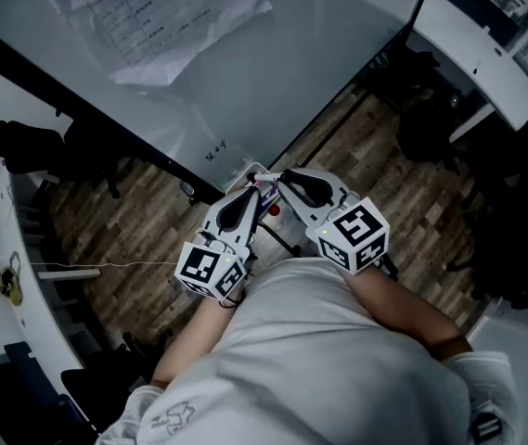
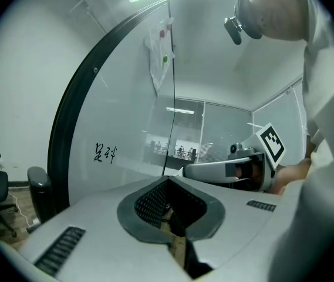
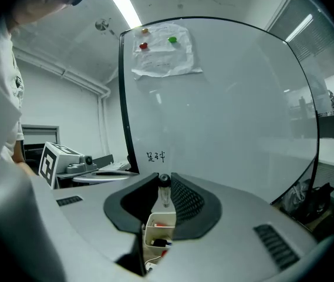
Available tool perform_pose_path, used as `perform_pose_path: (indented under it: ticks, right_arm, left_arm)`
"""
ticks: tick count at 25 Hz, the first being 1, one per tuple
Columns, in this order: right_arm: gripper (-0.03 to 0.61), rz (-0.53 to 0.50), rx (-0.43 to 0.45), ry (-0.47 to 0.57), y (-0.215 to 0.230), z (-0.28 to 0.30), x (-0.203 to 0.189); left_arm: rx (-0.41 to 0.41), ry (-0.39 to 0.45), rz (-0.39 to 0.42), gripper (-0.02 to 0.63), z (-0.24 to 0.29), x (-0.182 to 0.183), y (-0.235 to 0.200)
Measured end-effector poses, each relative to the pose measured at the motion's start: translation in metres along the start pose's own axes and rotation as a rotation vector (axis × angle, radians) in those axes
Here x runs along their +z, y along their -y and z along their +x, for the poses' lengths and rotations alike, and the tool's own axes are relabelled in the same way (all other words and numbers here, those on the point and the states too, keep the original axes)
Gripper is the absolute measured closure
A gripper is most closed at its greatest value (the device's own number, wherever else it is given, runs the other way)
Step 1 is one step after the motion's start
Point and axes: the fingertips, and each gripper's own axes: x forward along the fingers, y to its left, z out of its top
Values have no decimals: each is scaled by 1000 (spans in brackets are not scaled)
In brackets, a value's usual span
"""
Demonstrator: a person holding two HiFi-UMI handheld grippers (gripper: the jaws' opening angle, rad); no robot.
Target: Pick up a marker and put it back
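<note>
Head view showed plank floor (image 1: 124, 239) below a whiteboard (image 1: 319, 54). A white tray (image 3: 153, 219) held pens (image 3: 159, 241); right claw (image 3: 164, 181) clamped a marker (image 3: 164, 197), left claw (image 2: 168, 181) closed.

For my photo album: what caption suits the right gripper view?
Right gripper holding a white marker upright above a white tray, whiteboard behind.

A short black scribble (image 1: 215, 146) is written by hand on the board (image 1: 338, 54), but it cannot be read. The paper (image 1: 166, 21) on the board has printed lines, too small to read. The cube (image 1: 210, 269) on the left gripper (image 1: 252, 191) and the one on the right gripper (image 1: 280, 178) show only black-and-white square patterns.
</note>
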Motion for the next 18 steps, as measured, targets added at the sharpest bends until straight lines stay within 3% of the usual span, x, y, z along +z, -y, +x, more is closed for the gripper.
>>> perform_pose_path:
  ticks: [18]
  right_arm:
    - [506, -123, -29, 102, -39, -13, 46]
  left_arm:
    - [-41, 118, 76, 611, -34, 49, 6]
